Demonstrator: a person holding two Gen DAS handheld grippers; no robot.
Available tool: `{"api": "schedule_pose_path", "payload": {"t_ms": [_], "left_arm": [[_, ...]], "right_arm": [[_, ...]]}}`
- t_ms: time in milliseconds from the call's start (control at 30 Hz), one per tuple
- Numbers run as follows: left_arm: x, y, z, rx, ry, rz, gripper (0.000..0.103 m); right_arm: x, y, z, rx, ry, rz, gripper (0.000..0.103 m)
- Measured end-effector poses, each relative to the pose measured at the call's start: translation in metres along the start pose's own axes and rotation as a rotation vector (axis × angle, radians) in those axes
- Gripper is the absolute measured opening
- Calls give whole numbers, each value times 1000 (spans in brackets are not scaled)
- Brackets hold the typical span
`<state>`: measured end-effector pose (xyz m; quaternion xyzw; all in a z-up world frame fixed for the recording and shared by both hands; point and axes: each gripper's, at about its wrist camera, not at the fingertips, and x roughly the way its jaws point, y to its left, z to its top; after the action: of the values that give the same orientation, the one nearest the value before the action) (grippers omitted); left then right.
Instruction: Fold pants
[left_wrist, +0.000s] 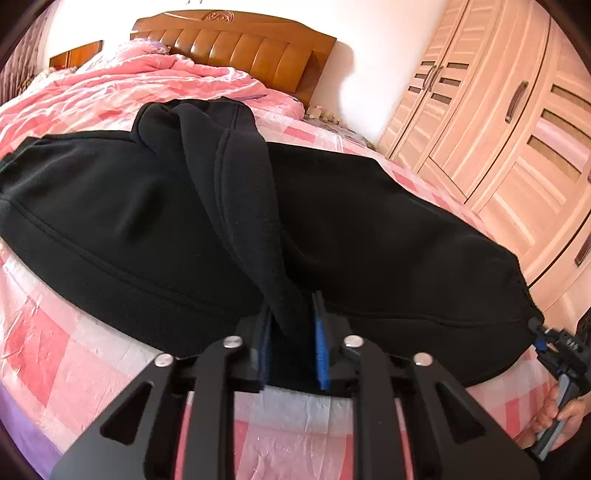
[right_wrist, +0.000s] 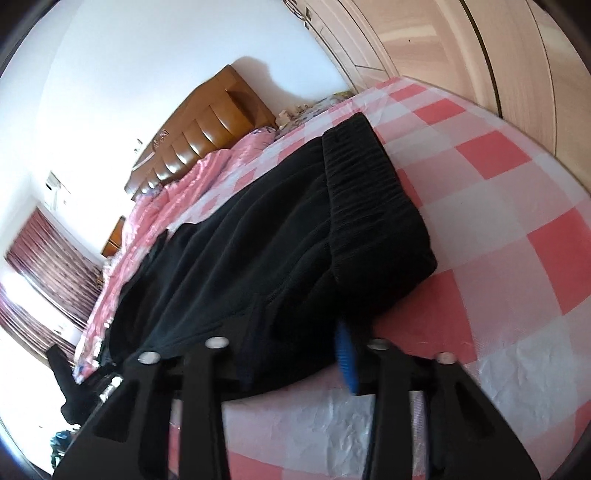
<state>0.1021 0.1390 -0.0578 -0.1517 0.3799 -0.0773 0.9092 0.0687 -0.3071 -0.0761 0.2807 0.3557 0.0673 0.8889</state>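
Black fleece pants (left_wrist: 147, 206) lie spread across the pink checked bed (left_wrist: 66, 354). My left gripper (left_wrist: 291, 332) is shut on a fold of the pants fabric at the near edge, the cloth rising from between its blue pads (left_wrist: 320, 343). My right gripper (left_wrist: 539, 338) shows at the far right of the left wrist view, shut on the pants' corner. In the right wrist view the right gripper (right_wrist: 295, 354) grips the pants (right_wrist: 258, 258) near the ribbed waistband (right_wrist: 369, 206); only one blue pad (right_wrist: 347, 362) shows.
A pink quilt (left_wrist: 129, 81) is bunched near the wooden headboard (left_wrist: 240, 48). A light wood wardrobe (left_wrist: 517, 122) stands to the right of the bed. Curtains (right_wrist: 44, 266) hang by the window at far left.
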Motion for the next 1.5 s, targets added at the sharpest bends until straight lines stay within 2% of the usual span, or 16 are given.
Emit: {"api": "schedule_pose_path", "payload": {"t_ms": [67,200,500,567,600,667,733,833,900,967,1067,1100,1233,1300,1367,1500], "left_arm": [[-3,0,3,3,-8,-6,12],[-26,-5,12,22,-81,-4,11],[-2,7,-2,25,0,38,13],[-4,5,-1,47,1,47,22],[-6,6,-1,46,-3,52,40],[-13,10,-4,44,-12,79,74],[-30,13,-7,57,-74,143,77],[-55,8,-5,114,-176,231,84],[-64,-6,8,158,-215,188,91],[-61,-26,22,214,-223,139,98],[-21,-75,46,354,-123,121,101],[-7,-84,50,375,-92,124,101],[59,-99,55,396,132,187,101],[87,-90,47,400,215,277,102],[88,-72,47,309,215,197,102],[85,-67,46,323,210,196,102]], "right_arm": [[-4,1,0,10,-20,8,10],[-20,19,2,-35,-74,23,8],[4,2,-14,-26,18,-45,8],[3,6,-11,-68,26,-51,15],[3,8,-9,-81,45,-59,19],[0,9,-10,-79,79,-52,52],[-18,15,-14,-83,42,-39,80],[-39,36,-16,-205,-41,-83,80],[-40,59,-8,-305,-65,-95,81],[-29,80,2,-369,-65,-88,90],[11,110,22,-468,-14,-151,90],[30,117,31,-494,13,-221,90],[75,111,46,-514,140,-289,91],[99,90,37,-536,254,-366,93],[95,79,26,-578,221,-336,95],[75,67,22,-536,244,-320,95]]}}
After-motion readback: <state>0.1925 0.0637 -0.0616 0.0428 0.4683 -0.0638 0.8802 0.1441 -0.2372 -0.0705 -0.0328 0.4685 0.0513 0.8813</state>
